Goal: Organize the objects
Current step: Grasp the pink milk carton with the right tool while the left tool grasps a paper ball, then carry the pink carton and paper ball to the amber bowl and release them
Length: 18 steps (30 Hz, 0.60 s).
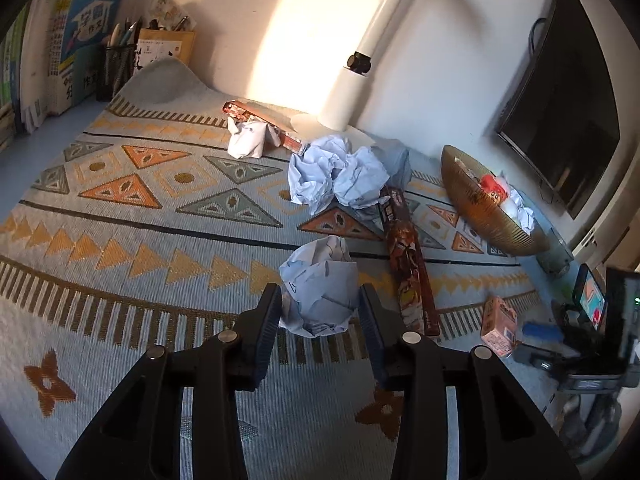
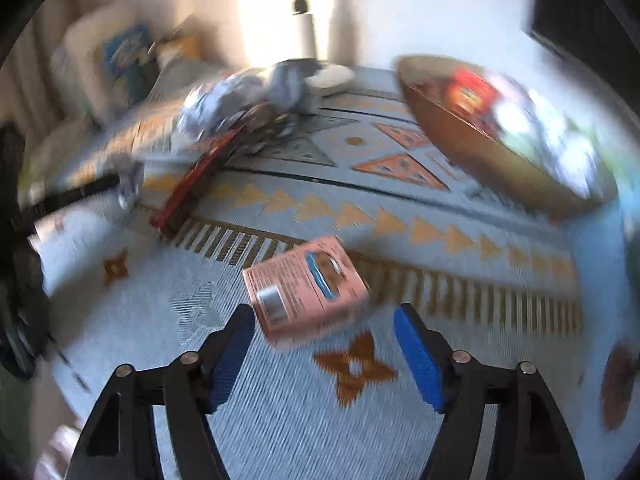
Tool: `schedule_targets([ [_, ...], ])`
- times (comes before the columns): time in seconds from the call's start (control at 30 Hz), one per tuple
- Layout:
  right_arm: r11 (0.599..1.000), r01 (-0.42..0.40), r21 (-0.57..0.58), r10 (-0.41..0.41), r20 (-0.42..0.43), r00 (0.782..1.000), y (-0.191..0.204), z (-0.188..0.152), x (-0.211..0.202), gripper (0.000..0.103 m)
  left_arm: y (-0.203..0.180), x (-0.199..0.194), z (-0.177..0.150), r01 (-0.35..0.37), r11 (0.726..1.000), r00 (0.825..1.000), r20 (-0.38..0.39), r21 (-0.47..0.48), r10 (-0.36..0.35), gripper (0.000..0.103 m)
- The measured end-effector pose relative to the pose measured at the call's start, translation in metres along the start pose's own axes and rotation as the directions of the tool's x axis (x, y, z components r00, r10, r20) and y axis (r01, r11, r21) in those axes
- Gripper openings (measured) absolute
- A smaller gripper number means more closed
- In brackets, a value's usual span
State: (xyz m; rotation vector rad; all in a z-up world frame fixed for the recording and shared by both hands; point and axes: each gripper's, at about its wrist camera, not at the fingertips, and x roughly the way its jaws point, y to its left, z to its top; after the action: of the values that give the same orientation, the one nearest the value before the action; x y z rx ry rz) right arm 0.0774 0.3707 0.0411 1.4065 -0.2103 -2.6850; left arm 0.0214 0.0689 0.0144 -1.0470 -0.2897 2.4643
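Partly done: bowl (image 1: 486, 216) w/ few bits inside. Left gripper (image 1: 320, 308) clamped on paper ball (image 1: 320, 292). Right gripper (image 2: 324, 328) jaws apart, short of pink carton (image 2: 308, 288). Paper heap (image 1: 340, 174), long boxes left on mat.

Both grippers share one build. The left gripper (image 1: 320, 304), at the bottom of its frame, has matte black angular fingers with triangular cut-outs, round silver pivot pins, and dark blue ribbed pads (image 1: 267, 326). The right gripper (image 2: 324, 332) looks the same, though its ribbed pads (image 2: 418, 356) show brighter blue.
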Motion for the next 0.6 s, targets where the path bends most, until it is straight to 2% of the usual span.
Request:
schedule_targets([
  [0.1,0.988,-0.128,0.090,0.128,0.005,0.992,-0.003,-0.009,-0.006,0.074,0.003,0.000,-0.001,0.014,1.000,1.000,0.001,-0.015,-0.014,0.037],
  [0.13,0.986,-0.134,0.100,0.135,0.002,0.991,-0.001,-0.008,-0.004,0.074,0.003,-0.001,-0.001,0.015,1.000,1.000,0.001,-0.013,-0.015,0.037],
  [0.23,0.990,-0.092,0.111,0.094,-0.011,0.996,0.007,0.005,0.011,0.074,0.002,-0.002,-0.002,0.010,1.000,1.000,0.005,-0.004,-0.010,0.037],
  [0.4,0.980,-0.144,0.138,0.145,-0.002,0.989,0.014,0.037,0.037,0.075,0.004,-0.002,-0.001,0.022,1.000,1.000,0.004,-0.012,-0.021,0.037],
  [0.6,0.996,-0.066,0.063,0.066,0.003,0.998,0.029,0.044,0.048,0.075,0.004,-0.001,-0.002,0.030,0.999,1.000,0.003,-0.015,-0.030,0.037],
])
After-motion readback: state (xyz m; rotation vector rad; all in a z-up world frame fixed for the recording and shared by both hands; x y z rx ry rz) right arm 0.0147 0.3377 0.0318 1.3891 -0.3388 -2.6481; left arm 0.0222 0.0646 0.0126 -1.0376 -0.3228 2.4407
